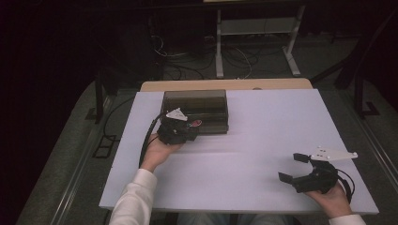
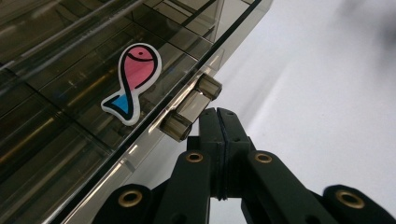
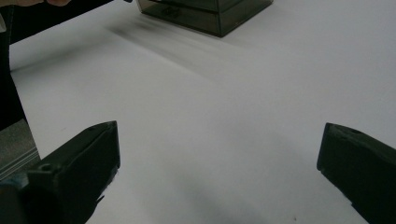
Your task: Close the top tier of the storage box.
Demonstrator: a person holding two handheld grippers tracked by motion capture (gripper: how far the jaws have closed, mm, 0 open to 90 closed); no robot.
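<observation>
My left gripper, pressed together, sits at the latch of the smoky box near the tabletop's far edge; my left gripper view reveals its fish sticker. My right gripper hangs spread by the near right corner.

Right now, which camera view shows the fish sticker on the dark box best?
The left gripper view: the fish sticker is large and sharp on the box lid. The high view shows a small pink spot; in the right gripper view I cannot make it out.

The box looked like smoky, see-through plastic with a glossy, smooth finish, and its fish sticker shone too. The white worktop was matt and smooth; the left hand-held gripper was matt black plastic with brass-coloured insets.
</observation>
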